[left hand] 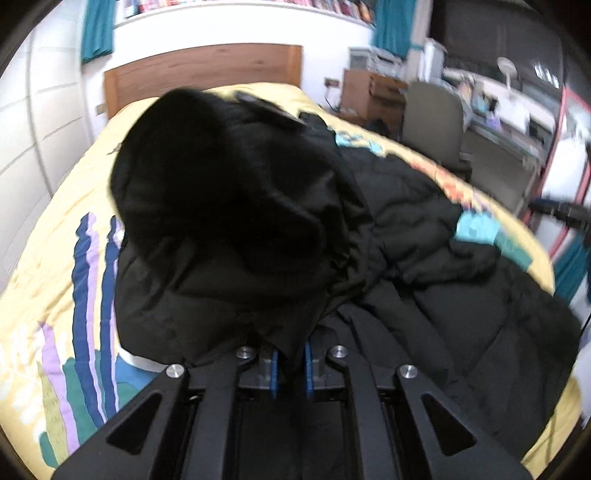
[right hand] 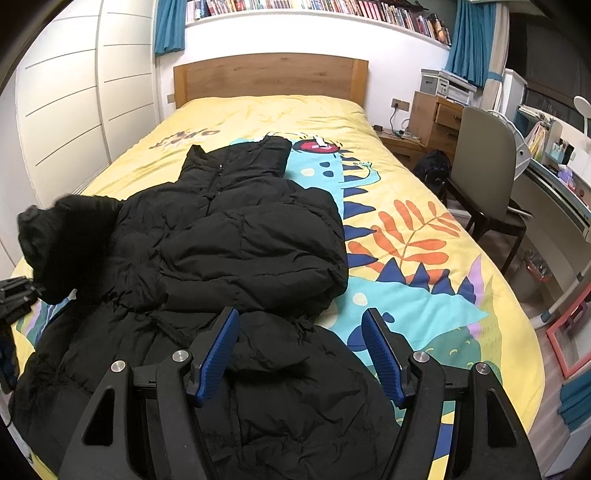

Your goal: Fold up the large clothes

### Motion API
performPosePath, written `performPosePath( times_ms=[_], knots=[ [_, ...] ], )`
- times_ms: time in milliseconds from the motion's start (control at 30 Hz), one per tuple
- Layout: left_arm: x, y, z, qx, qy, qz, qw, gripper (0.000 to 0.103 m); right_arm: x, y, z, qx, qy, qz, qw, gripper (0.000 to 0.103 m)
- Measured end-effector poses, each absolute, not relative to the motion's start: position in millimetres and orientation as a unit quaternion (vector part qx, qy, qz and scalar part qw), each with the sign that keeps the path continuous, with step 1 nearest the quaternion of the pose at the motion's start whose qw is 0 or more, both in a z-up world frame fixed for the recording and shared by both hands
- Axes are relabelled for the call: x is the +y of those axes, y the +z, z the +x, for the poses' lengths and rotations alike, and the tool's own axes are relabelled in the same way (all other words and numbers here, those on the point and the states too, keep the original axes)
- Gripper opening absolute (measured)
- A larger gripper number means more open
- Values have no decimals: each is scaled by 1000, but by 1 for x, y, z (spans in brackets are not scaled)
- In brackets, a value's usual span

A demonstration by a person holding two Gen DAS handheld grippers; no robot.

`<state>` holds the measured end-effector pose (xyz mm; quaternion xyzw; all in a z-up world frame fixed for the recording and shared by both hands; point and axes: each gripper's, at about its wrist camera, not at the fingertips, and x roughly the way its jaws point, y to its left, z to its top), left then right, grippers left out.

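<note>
Black quilted coat [right hand: 229,236] on a yellow bedspread [right hand: 258,114] printed with teal, navy and orange shapes, below an oak-brown headboard [right hand: 269,75], between teal curtains [right hand: 169,24].

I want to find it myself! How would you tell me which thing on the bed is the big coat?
Look at the bed with the yellow dinosaur cover and wooden headboard. Across its near half lies the black puffer coat, quilted and puffy. It is the only dark thing on that bright cover, with a furry black hood at its left edge.

Yellow patterned bed [right hand: 258,110]; black puffer coat [right hand: 236,236] lies spread across it.
</note>
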<state>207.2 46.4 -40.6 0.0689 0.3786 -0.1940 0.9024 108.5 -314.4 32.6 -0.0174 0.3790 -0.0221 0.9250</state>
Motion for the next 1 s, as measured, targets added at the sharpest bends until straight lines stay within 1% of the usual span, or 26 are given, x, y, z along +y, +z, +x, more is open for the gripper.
performPosePath(
  times_ms=[233,533,700,767,867,1000],
  knots=[
    [14,-65,216,402,-202,118,886,9,-316,26,109,385,-20,-16,923,68],
    [-1,-76,219,424,-200,122,875,11,-318,13,114,398,-12,-6,917,68],
    [3,-71,209,436,-228,118,863,23,-310,4,119,406,3,-9,914,68],
    [1,-67,203,435,-242,121,859,25,-306,1,123,409,11,-9,912,68],
    [0,-58,194,432,-264,125,853,26,-293,-2,131,413,25,-16,910,68],
    [19,-35,198,419,-269,104,861,26,-266,4,144,408,60,-36,910,68]
  ],
)
